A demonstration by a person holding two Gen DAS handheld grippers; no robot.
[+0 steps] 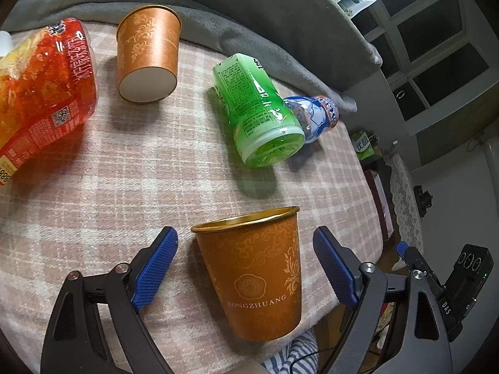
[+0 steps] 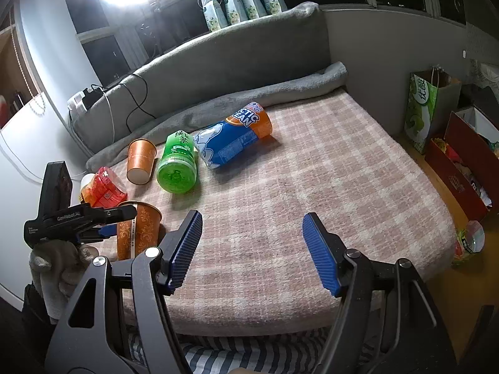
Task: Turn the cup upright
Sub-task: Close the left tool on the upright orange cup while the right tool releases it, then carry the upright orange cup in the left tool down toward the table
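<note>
An orange paper cup point(image 1: 255, 271) with a gold rim stands upright near the front edge of the plaid blanket, between the blue pads of my left gripper point(image 1: 246, 265), which is open and not touching it. It also shows in the right wrist view point(image 2: 138, 230) beside the left gripper point(image 2: 93, 221). A second orange cup point(image 1: 148, 53) lies on its side at the back, base toward me; the right wrist view shows it too point(image 2: 140, 160). My right gripper point(image 2: 252, 249) is open and empty above bare blanket.
A green bottle point(image 1: 259, 109), a blue-and-orange bottle point(image 2: 232, 135) and a red snack bag point(image 1: 40, 90) lie on the plaid blanket point(image 2: 312, 187). A grey rolled blanket point(image 2: 249, 96) lines the back. Bags and boxes point(image 2: 452, 143) stand on the floor to the right.
</note>
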